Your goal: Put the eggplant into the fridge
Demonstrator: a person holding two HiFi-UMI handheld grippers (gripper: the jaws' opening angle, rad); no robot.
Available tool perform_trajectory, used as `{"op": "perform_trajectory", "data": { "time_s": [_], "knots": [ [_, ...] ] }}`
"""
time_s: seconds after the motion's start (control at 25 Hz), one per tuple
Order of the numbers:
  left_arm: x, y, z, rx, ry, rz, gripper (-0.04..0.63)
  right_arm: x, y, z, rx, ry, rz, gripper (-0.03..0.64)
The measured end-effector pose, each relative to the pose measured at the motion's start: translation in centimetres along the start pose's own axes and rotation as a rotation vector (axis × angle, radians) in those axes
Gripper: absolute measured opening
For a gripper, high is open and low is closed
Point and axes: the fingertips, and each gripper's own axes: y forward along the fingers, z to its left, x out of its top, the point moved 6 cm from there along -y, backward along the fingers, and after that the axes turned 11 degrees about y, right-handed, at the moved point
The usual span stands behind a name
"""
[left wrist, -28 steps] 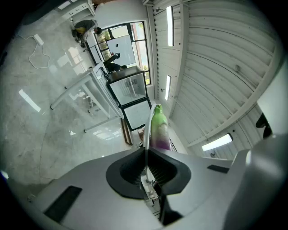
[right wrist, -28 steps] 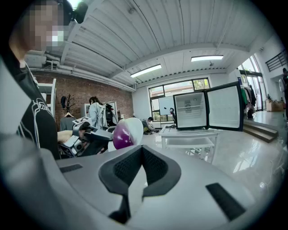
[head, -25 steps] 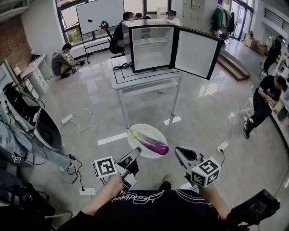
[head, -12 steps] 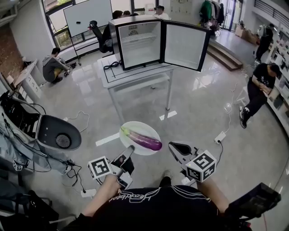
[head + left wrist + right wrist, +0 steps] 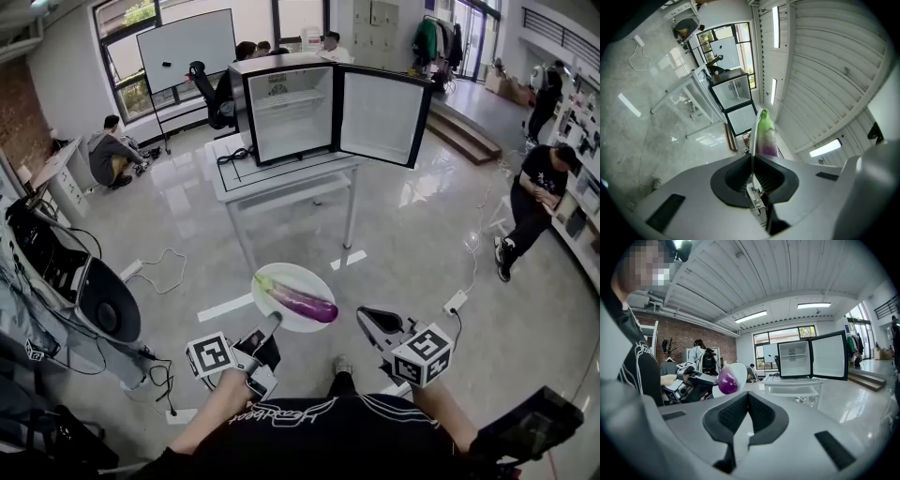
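My left hand-held gripper (image 5: 273, 322) is clamped on the plate (image 5: 284, 275) at its 7 o'clock rim; the eggplant (image 5: 302, 302) lies across it. My right hand-held gripper (image 5: 367, 319) is closed, empty. The open fridge (image 5: 292, 105) stands at 12 o'clock on the worktop (image 5: 281, 174).

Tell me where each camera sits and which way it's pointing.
Head view: on the person's head, facing steeply down and ahead; forearms, left gripper, right gripper show.
Left gripper view: on the left gripper, rolled sideways, along jaws shut on the plate; only its jaws show.
Right gripper view: on the right gripper, toward the fridge along shut jaws; the person's torso at left.
Shared: all show the eggplant and open fridge.
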Motion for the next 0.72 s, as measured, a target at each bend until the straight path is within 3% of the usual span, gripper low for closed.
{"op": "perform_trajectory", "data": {
  "time_s": [0.44, 0.72],
  "knots": [
    [1.9, 4.3, 3.2, 0.109, 0.046, 0.033, 0.025, 1.0, 4.1, -6.0, 0.02, 0.039, 0.019, 0.008],
    [4.5, 10.1, 6.4, 0.156, 0.013, 0.019, 0.025, 2.8, 9.1, -12.7, 0.062, 0.061, 0.05, 0.008]
  ]
}}
